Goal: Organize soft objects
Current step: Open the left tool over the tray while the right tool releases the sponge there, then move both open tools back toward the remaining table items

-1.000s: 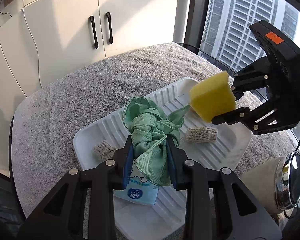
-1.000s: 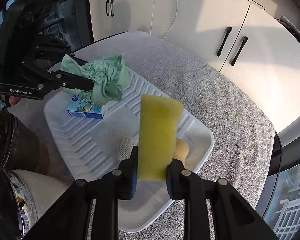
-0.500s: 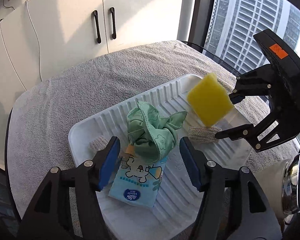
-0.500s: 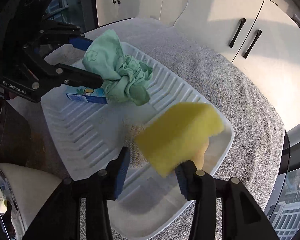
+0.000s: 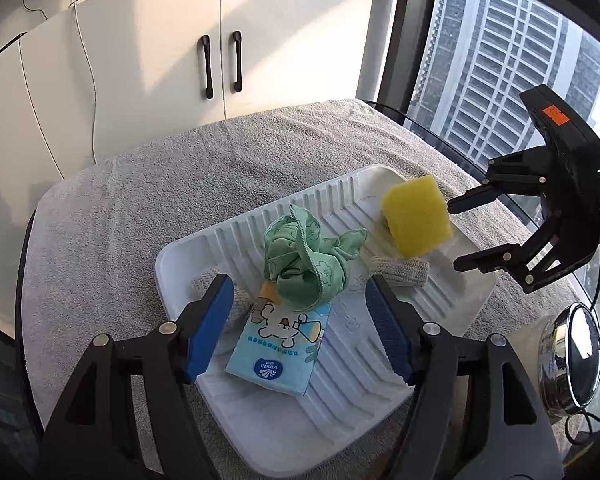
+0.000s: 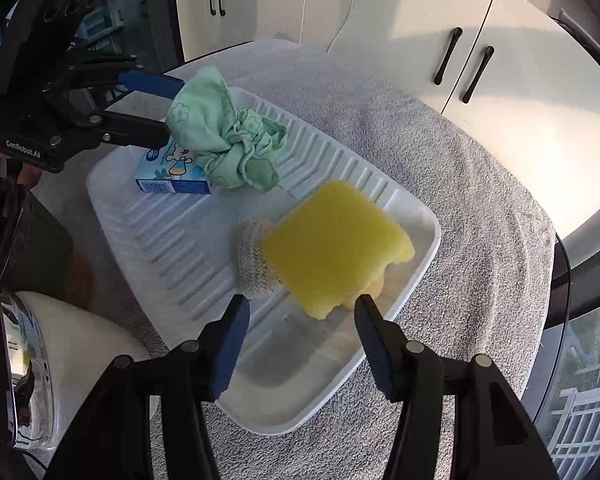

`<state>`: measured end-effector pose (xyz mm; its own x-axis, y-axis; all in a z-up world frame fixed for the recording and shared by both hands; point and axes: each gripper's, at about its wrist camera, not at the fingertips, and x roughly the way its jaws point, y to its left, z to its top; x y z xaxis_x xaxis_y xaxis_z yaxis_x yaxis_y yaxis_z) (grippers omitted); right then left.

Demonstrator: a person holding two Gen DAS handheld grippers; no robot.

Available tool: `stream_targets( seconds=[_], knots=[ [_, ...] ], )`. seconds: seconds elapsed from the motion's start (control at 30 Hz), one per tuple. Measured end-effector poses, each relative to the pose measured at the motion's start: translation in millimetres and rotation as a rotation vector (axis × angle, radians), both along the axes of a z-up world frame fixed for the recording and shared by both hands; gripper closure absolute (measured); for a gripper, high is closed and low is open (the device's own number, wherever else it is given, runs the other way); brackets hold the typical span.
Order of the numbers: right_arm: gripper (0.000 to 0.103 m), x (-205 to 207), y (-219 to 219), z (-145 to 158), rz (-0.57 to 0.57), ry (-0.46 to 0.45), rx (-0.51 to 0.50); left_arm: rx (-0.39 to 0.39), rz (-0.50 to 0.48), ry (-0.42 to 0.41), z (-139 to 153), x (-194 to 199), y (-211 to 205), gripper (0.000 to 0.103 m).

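Note:
A white ribbed tray [image 5: 164, 264] [image 6: 172, 248] lies on the towel-covered table. A crumpled green cloth [image 5: 304, 256] [image 6: 224, 140] rests on a blue tissue pack [image 5: 280, 344] [image 6: 168, 172] in the tray. My left gripper [image 5: 298, 300] [image 6: 172, 108] straddles the cloth; its jaws are opening and the pads stand clear of it. A yellow sponge [image 5: 416, 216] [image 6: 336, 240] lies tilted at the tray's far end, partly on a beige knitted piece [image 5: 400, 272] [image 6: 256, 264]. My right gripper [image 6: 300, 306] [image 5: 456, 236] hangs just short of the sponge with its jaws opening and nothing pressed between them.
A grey towel [image 5: 140, 184] covers the round table. White cabinets [image 5: 180, 80] stand behind it, and a window is on one side. A shiny chrome vessel [image 5: 572, 356] [image 6: 20, 360] sits by the tray's near corner. A second knitted piece [image 5: 204, 280] lies near the left pad.
Both grippers have let go: the green cloth dropped onto the tissue pack and the yellow sponge fell flat into the tray. Both pairs of jaws spread wider.

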<state>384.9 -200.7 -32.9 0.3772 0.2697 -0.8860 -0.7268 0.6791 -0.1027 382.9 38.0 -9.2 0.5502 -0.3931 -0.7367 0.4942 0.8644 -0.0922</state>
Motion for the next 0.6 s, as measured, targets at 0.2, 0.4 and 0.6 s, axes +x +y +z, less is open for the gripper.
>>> stream_targets(
  seconds=[0.2, 0.4, 0.6],
  knots=[
    [0.039, -9, -9, 13, -0.022, -0.026, 0.007, -0.002, 0.022, -0.013, 7, -8, 6, 0.033],
    [0.025, -13, -14, 26, -0.069, -0.07, 0.016, -0.002, 0.052, -0.044, 13, -18, 14, 0.0],
    [0.0, -19, -23, 44, -0.106, -0.142, 0.042, 0.026, 0.111, -0.089, 21, -33, 30, 0.0]
  ],
)
